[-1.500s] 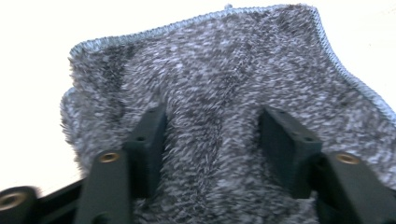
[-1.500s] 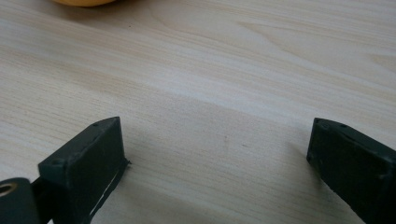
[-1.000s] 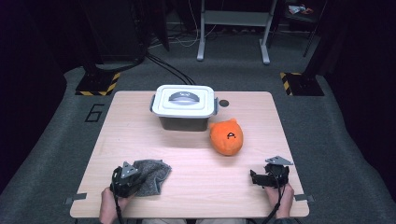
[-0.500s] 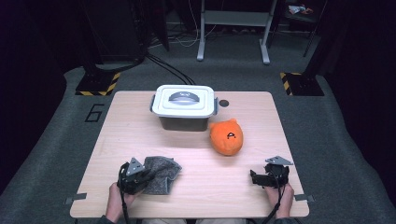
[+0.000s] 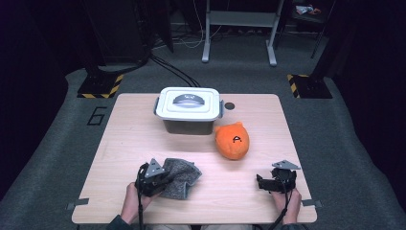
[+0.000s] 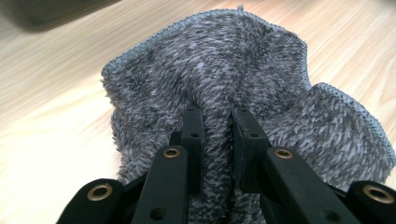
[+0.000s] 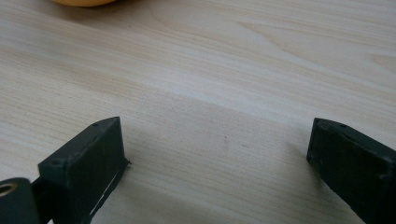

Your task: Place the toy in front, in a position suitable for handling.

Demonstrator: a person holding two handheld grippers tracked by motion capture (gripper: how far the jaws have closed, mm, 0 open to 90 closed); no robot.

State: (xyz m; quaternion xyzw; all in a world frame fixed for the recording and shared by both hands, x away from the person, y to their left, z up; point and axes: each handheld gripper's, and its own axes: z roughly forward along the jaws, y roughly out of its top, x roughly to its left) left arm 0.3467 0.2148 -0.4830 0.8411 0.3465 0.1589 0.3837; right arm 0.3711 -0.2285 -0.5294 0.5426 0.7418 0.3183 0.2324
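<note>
A fuzzy grey cloth (image 5: 181, 177) lies bunched on the wooden table (image 5: 119, 129) near its front left. My left gripper (image 5: 160, 181) is shut on a fold of this grey cloth (image 6: 243, 74); in the left gripper view the two black jaws pinch a ridge of fabric at the left gripper (image 6: 215, 119). My right gripper (image 5: 261, 182) rests low over the table at the front right, jaws wide apart. The right gripper (image 7: 217, 140) has bare wood between its fingers.
A grey bin with a white lid (image 5: 189, 109) stands at the table's back middle. An orange plush toy (image 5: 232, 140) lies right of it; the toy's edge (image 7: 84, 2) peeks in at the top of the right gripper view. A small dark hole (image 5: 230, 106) marks the tabletop.
My left gripper has moved right and a little up, dragging the grey cloth with it across the table. The right gripper has stayed put.
</note>
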